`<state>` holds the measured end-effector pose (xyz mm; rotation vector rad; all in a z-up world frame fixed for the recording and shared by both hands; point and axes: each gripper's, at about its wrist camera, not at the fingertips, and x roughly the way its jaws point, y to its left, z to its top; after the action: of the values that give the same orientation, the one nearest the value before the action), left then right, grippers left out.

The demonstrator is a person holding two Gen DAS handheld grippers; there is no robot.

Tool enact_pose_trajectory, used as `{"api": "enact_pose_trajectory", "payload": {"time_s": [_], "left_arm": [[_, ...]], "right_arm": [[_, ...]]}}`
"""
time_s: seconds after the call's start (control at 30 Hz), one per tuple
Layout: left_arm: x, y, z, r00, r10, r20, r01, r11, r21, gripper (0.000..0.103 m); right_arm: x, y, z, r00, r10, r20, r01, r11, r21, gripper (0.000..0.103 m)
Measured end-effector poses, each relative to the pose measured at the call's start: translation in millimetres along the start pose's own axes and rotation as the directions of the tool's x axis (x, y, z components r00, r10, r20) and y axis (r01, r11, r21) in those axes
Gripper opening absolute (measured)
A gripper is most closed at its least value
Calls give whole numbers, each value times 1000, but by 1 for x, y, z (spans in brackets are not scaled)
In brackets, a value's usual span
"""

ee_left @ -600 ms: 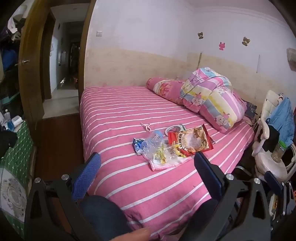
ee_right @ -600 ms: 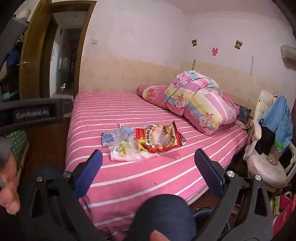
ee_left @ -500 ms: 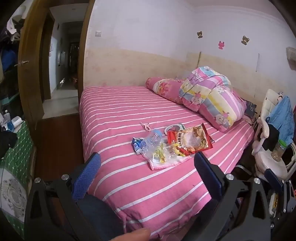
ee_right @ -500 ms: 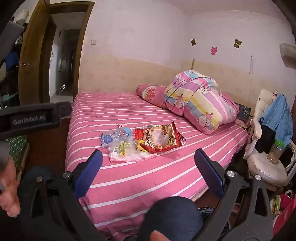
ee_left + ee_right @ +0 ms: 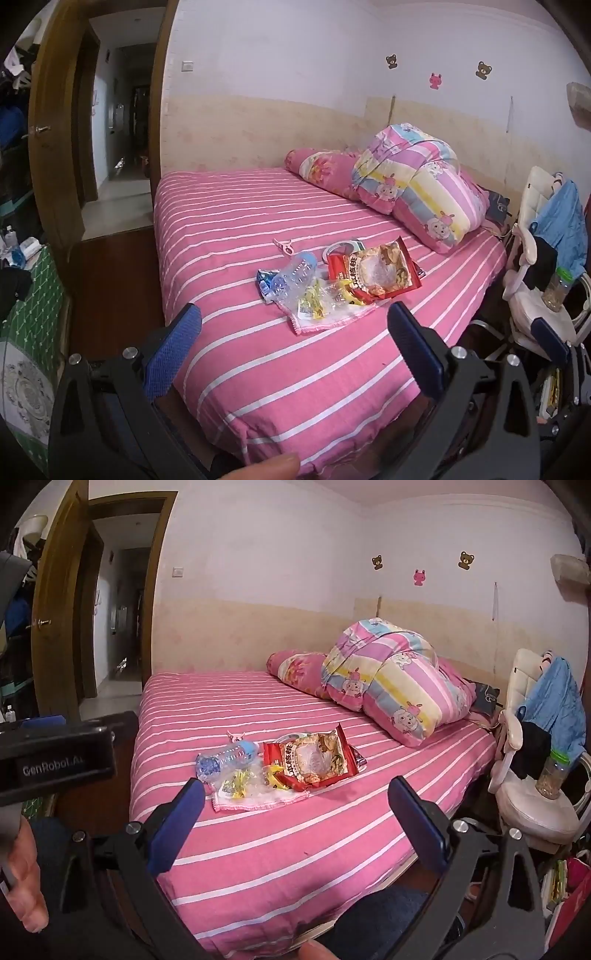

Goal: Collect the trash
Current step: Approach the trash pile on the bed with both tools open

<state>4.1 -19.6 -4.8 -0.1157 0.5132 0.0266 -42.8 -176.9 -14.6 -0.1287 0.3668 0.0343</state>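
A pile of trash lies in the middle of the pink striped bed (image 5: pixel 229 218). It holds a crushed clear bottle (image 5: pixel 295 275) (image 5: pixel 227 757), a red snack bag (image 5: pixel 375 273) (image 5: pixel 314 758), small yellow wrappers (image 5: pixel 314 301) (image 5: pixel 236 784) on a white cloth (image 5: pixel 332 317), a roll of tape (image 5: pixel 341 247) and a pink clip (image 5: pixel 282 245). My left gripper (image 5: pixel 293 323) hangs open over the bed's near edge, short of the pile. My right gripper (image 5: pixel 295 795) is open too, its fingers either side of the pile's near edge, nothing between them.
A folded quilt (image 5: pixel 417 184) and a pillow (image 5: pixel 321 168) lie at the bed's far right. A white chair (image 5: pixel 532 794) with clothes and a jar (image 5: pixel 552 775) stands right of the bed. An open door (image 5: pixel 51 129) and a green-covered table (image 5: pixel 26 314) are on the left.
Both views have crept slightly closer to the bed, and the trash pile sits a little nearer the fingers. Both grippers have stayed open.
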Motion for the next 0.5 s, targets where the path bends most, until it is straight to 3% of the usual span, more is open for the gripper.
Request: {"api": "enact_pose_trajectory", "payload": {"time_s": [0.5], "left_arm": [[35,2,-9,1000,13,-26,-13,1000,21,98]], "right_arm": [[22,-4,-3,1000,-16,-9,16,1000,5,98]]}}
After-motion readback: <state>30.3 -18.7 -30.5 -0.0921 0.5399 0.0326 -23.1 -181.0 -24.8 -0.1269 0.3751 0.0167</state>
